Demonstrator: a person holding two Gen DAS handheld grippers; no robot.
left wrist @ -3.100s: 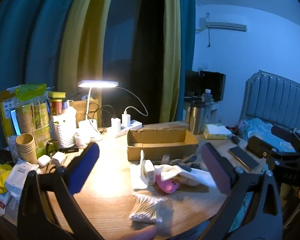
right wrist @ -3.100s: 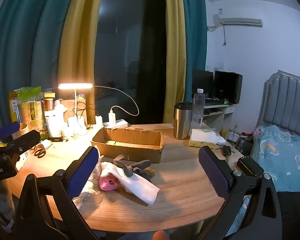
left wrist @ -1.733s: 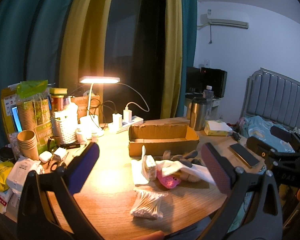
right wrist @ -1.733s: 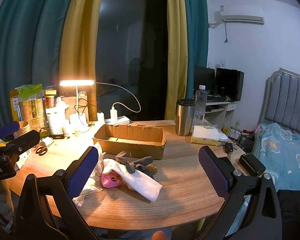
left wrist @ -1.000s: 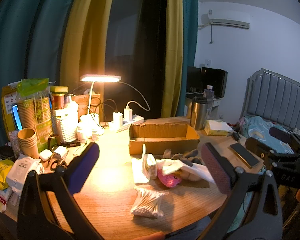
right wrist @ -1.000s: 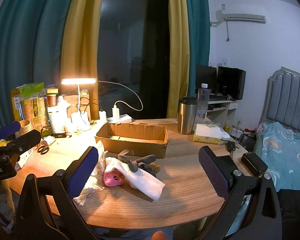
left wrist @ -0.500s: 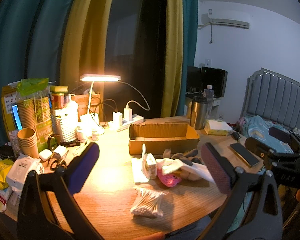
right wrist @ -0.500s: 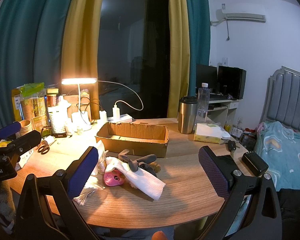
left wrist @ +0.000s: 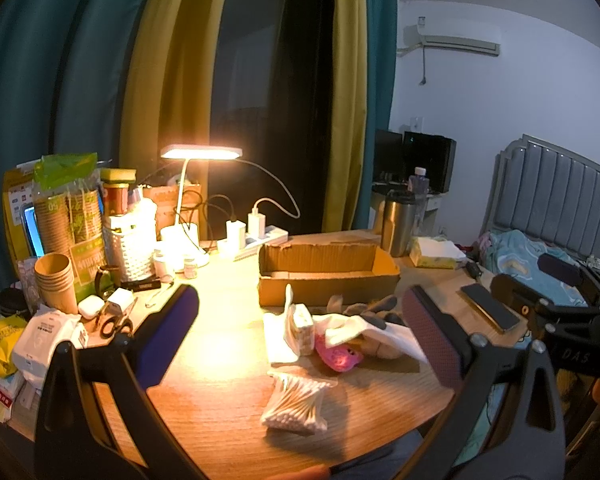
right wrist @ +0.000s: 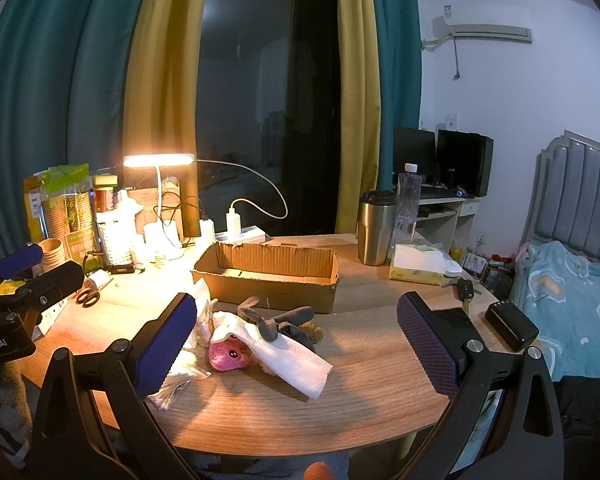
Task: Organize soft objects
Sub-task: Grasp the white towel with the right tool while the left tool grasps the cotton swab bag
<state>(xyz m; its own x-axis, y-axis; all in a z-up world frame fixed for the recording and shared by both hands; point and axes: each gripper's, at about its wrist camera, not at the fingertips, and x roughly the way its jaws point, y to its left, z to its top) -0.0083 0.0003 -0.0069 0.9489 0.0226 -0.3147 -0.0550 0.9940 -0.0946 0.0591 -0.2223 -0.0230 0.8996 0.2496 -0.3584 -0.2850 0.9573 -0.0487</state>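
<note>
Pink plush toy [right wrist: 229, 354] lies centre frame under a white cloth [right wrist: 288, 356], beside what looks like grey gloves [right wrist: 288, 320], below the cardboard box [right wrist: 268, 276]. Left gripper [left wrist: 300, 334] and right gripper [right wrist: 296, 340] hover spread wide, empty.

A pink plush toy [right wrist: 229, 354], white paper towel [right wrist: 296, 364] and grey sock [right wrist: 294, 315] beside a brown cardboard box [right wrist: 268, 276] on the wood-grain tabletop [right wrist: 360, 408]; teal-and-mustard curtains [right wrist: 156, 80] behind.
</note>
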